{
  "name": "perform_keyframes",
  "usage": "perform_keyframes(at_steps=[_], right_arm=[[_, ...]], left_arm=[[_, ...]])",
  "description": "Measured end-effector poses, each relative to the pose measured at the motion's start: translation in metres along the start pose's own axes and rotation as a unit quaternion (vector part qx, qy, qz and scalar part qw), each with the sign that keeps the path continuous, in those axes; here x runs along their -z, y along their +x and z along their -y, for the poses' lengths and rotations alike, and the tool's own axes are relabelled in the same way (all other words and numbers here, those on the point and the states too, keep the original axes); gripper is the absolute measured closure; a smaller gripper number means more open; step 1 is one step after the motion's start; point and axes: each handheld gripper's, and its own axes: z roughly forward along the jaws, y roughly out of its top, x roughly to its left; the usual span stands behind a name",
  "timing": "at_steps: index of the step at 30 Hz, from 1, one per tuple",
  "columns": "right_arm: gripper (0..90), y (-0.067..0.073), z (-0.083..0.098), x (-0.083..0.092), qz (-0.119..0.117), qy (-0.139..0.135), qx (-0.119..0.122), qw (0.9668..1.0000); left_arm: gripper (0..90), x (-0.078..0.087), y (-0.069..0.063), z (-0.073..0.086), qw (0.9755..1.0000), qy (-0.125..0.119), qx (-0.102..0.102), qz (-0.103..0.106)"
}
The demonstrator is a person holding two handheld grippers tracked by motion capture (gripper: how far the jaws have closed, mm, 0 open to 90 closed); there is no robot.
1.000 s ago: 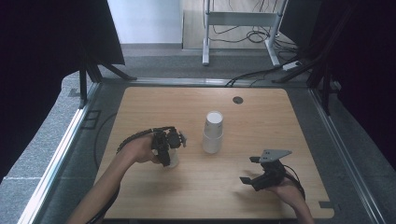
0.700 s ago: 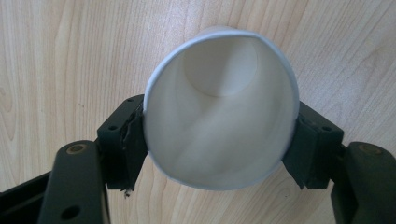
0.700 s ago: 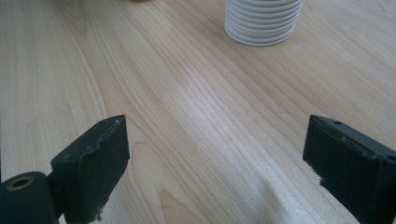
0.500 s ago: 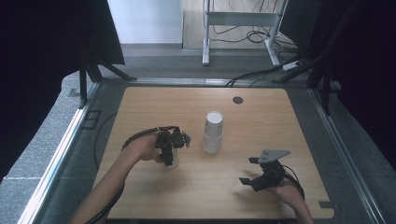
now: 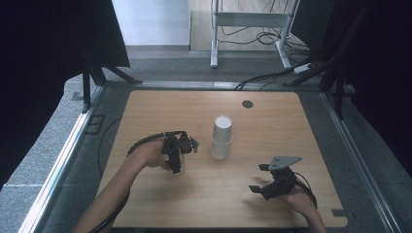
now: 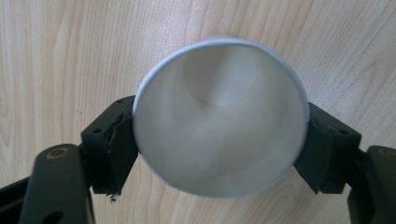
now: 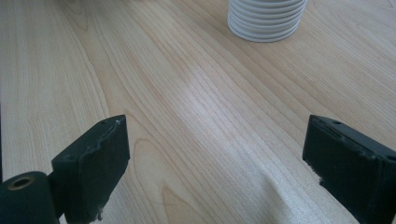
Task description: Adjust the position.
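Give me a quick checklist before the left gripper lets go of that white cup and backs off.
1. Single cup between the left gripper jaws, mouth facing the camera: ok.
2. Jaws have just been opening; whether the pads are off the cup wall: cannot tell.
3. Cup standing on the table, seen from above under the left gripper: cannot tell, the gripper covers most of it.
4. Cup stack upright and apart from the left gripper: ok.
5. Right gripper open, nothing between its jaws, resting apart from the stack: ok.
6. Bare wood beside the cup for backing off: ok.
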Motion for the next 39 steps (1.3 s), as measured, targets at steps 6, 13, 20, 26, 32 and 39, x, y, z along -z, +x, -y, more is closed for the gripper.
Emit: perform_keyframes(at_steps=[6, 13, 20, 26, 32, 39], right_arm=[[7.7, 0.001, 0.0, -0.001, -0.002, 0.001, 0.001, 1.0], [7.7, 0.0, 0.001, 0.0, -0.001, 0.001, 0.0, 1.0], [7.7, 0.0, 0.001, 0.0, 0.0, 0.001, 0.0, 1.0], [7.7, 0.001, 0.001, 0.001, 0.001, 0.0, -0.001, 1.0], [7.7, 0.0, 0.002, 0.002, 0.002, -0.002, -0.003, 1.0], [7.7, 0.001, 0.001, 0.002, 0.002, -0.004, -0.004, 1.0]], left_arm=[[13.8, 0.006, 0.002, 0.001, 0.9997, -0.019, 0.011, -0.005], [9.0, 0.013, 0.004, 0.005, 0.9982, -0.051, 0.032, -0.001], [4.6, 0.023, 0.005, 0.018, 0.9914, -0.115, 0.062, 0.012], [1.0, 0.03, 0.004, 0.029, 0.9851, -0.155, 0.074, 0.007], [0.0, 0.04, 0.001, 0.056, 0.9664, -0.23, 0.114, -0.01], [0.0, 0.041, -0.009, 0.086, 0.9406, -0.299, 0.157, -0.03]])
